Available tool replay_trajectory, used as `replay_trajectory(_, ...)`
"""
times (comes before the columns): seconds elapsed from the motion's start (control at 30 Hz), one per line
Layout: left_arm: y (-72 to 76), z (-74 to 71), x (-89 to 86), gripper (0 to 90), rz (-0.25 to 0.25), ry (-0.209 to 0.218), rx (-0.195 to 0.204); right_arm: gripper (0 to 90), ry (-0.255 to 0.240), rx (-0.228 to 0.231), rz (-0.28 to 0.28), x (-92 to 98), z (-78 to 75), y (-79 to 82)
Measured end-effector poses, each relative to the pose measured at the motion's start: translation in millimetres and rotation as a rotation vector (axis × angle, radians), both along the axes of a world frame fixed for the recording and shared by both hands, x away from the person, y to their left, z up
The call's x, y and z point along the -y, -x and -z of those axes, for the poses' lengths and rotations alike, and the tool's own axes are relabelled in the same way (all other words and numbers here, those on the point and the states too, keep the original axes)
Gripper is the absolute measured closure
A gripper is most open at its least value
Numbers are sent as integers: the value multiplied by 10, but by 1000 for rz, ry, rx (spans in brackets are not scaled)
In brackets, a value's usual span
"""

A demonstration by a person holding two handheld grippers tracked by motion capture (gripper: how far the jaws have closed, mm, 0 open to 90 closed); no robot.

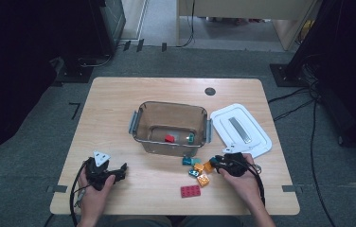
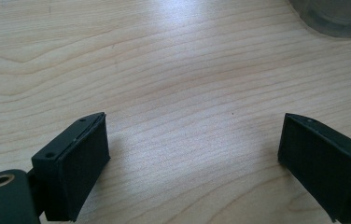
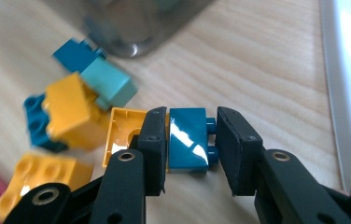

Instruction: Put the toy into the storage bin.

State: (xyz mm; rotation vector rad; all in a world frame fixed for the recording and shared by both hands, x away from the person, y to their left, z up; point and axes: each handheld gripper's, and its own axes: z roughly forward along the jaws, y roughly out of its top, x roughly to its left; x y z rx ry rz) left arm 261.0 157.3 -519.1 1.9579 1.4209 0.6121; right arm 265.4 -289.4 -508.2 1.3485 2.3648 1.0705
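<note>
Right gripper (image 3: 191, 140), lower centre of right gripper view, brackets glossy dark-teal plastic brick (image 3: 188, 139); left pad against brick, studs facing right pad, full clamp not certain. Brick sits on pale wooden counter (image 1: 119, 101), lower right of high view, beside loose orange and teal bricks (image 1: 199, 169), likely bound for smoky transparent plastic bin (image 1: 140, 124) at centre. White lid (image 1: 256, 124) parked right, leaving bin open. Left gripper (image 2: 192, 154) spread wide over bare wood, holding nothing, idle at lower left.
</note>
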Motion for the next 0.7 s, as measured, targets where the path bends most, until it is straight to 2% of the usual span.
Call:
replay_trajectory(0.03, 0, 0, 0, 83, 0, 0, 0, 621, 2, -10, -28, 39, -8, 33)
replay_trajectory(0.13, 0, 0, 0, 83, 0, 0, 0, 581, 0, -5, -36, 87, -21, 66)
replay_trajectory(0.23, 0, 0, 0, 83, 0, 0, 0, 559, -31, 1, -24, 169, -53, 99)
replay_trajectory(0.33, 0, 0, 0, 83, 0, 0, 0, 566, -35, 5, -9, 217, -67, 122)
replay_trajectory(0.57, 0, 0, 0, 83, 0, 0, 0, 579, -11, 13, -11, 194, -25, 109)
replay_trajectory(0.63, 0, 0, 0, 83, 0, 0, 0, 582, 15, 28, 21, 211, -3, 85)
replay_trajectory(0.7, 0, 0, 0, 83, 0, 0, 0, 582, 18, 29, 31, 216, 1, 83)
